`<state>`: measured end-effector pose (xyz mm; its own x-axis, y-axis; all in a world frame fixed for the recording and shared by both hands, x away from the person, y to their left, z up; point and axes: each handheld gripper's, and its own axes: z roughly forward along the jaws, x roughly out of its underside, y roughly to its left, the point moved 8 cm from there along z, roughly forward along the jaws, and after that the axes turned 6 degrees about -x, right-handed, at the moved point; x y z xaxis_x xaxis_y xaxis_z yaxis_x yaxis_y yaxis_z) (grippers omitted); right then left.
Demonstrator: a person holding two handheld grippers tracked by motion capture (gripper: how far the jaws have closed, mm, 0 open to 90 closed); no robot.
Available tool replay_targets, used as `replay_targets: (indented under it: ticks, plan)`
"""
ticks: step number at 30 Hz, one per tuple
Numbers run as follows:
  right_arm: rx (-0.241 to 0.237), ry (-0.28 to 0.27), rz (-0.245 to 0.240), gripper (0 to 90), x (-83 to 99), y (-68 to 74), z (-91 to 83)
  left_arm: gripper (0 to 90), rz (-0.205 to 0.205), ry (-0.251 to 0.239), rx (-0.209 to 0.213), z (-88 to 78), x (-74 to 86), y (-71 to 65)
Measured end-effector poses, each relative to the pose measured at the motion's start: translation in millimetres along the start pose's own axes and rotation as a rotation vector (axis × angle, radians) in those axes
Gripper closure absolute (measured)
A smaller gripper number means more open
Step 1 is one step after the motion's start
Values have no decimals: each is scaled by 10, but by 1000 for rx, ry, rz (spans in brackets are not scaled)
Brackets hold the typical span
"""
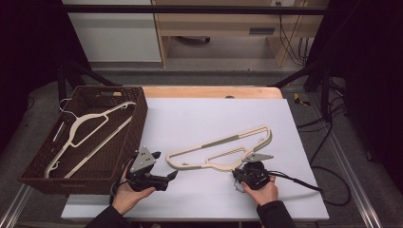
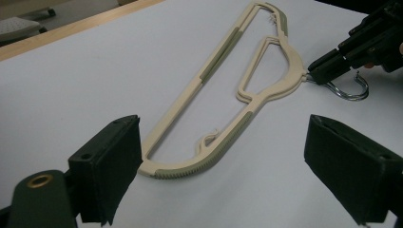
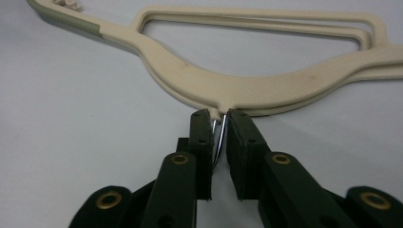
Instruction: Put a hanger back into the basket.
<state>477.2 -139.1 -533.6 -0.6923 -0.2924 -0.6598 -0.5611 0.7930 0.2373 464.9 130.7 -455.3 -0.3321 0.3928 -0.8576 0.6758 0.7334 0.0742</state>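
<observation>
A cream hanger (image 1: pixel 223 149) with grey-green grip strips lies flat on the white tabletop (image 1: pixel 209 118). Seen from the right gripper view, my right gripper (image 3: pixel 218 118) is shut on the hanger's metal hook (image 3: pixel 219 137), right where it leaves the cream body (image 3: pixel 228 85). In the high view that gripper (image 1: pixel 239 172) sits at the hanger's near side. My left gripper (image 1: pixel 166 166) is open beside the hanger's left end. Its wide jaws (image 2: pixel 225 124) frame that end of the hanger (image 2: pixel 223 99) without touching it, and farther off the right gripper (image 2: pixel 316 71) pinches the hook (image 2: pixel 351 90).
A dark woven basket (image 1: pixel 140 118) stands at the table's left and holds a white hanger (image 1: pixel 85 128). A wooden edge (image 1: pixel 209 91) runs along the back of the white surface. Cables trail off the right side (image 1: pixel 304 183).
</observation>
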Motion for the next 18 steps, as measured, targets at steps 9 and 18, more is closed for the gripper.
replay_targets:
  ticks: [9, 18]
  plan:
    - [-5, 15, 45, 867, 4, 4, -5, 121, 5, 9, -3, 19, 17, -3]
    - [-7, -8, 85, 882, -38, -1, -69, 122, 9, 9, -3, 27, 16, -15]
